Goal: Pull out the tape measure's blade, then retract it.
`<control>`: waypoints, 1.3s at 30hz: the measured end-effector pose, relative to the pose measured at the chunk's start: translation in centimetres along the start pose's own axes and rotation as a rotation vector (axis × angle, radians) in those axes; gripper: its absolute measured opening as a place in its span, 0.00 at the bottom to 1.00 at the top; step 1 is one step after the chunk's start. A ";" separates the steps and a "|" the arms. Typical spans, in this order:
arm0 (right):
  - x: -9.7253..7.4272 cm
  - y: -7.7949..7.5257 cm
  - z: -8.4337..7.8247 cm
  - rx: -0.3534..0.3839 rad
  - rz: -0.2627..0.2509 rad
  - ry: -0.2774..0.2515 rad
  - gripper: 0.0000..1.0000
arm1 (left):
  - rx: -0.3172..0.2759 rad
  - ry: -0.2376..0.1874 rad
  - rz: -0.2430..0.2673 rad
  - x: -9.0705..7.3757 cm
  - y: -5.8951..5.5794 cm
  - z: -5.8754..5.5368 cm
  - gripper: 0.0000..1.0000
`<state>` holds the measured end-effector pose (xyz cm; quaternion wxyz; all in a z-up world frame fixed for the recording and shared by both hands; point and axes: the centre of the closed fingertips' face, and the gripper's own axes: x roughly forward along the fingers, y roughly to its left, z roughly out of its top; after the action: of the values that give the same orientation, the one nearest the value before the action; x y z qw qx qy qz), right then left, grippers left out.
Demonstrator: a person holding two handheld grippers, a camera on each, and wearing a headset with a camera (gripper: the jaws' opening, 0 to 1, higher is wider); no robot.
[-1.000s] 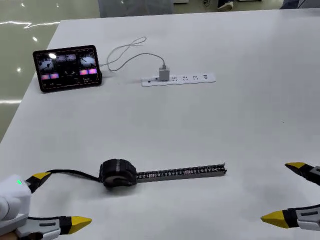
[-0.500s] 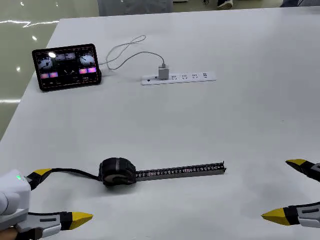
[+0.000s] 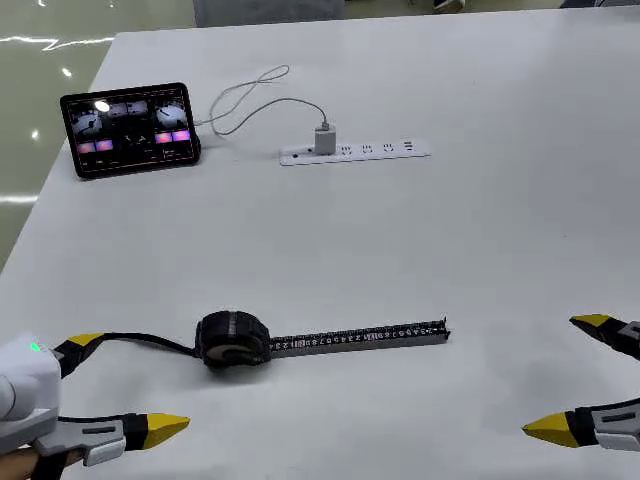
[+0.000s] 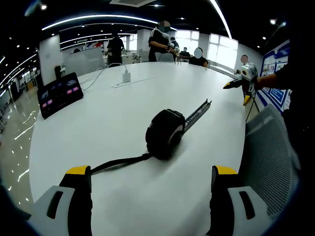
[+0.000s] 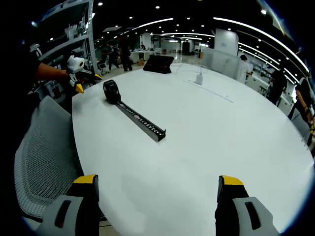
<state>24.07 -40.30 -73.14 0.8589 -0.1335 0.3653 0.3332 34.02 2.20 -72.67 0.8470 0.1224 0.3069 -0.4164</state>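
A black tape measure [image 3: 233, 340] [image 4: 166, 133] [image 5: 111, 91] lies on the white table [image 3: 400, 240], its blade [image 3: 360, 337] [image 5: 141, 121] drawn out to the right and flat on the surface. A black wrist strap [image 3: 140, 342] [image 4: 120, 162] trails left from the case. My left gripper [image 3: 125, 385] [image 4: 147, 196] is open at the near left, yellow tips either side of the strap's end, apart from the case. My right gripper [image 3: 575, 378] [image 5: 156, 196] is open at the near right, well clear of the blade's hook [image 3: 445, 331].
A tablet [image 3: 128, 129] with a lit screen stands at the far left. A white power strip [image 3: 355, 152] with a plugged charger and looping cable [image 3: 250, 100] lies at the back centre. A grey mesh chair [image 5: 42, 157] sits at the table's near edge. People stand in the background.
The head camera has tilted slightly, shifting everything up. The left gripper has edged a little lower and right; tape measure, blade and right gripper stay put.
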 end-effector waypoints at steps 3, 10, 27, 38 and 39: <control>0.0 -0.3 0.5 -0.007 -0.001 -0.005 0.99 | -0.019 -0.003 0.004 0.2 0.0 0.3 0.99; 0.3 -1.1 1.5 -0.077 0.018 0.031 0.99 | -0.088 -0.015 0.074 0.8 1.4 1.7 0.99; 1.4 -2.9 4.5 -0.226 0.070 0.096 0.99 | -0.094 0.007 0.099 3.1 -0.6 3.7 0.99; 2.8 -2.6 5.7 -0.287 0.114 0.120 0.99 | -0.135 0.005 0.121 4.6 -1.4 4.4 0.99; 2.9 -2.5 5.8 -0.297 0.119 0.119 0.99 | -0.142 0.008 0.124 4.8 -1.4 4.4 0.98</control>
<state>30.37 -38.02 -71.20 0.7854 -0.2565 0.3694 0.4254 37.01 -3.68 -72.10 0.8765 0.0826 0.3310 -0.3396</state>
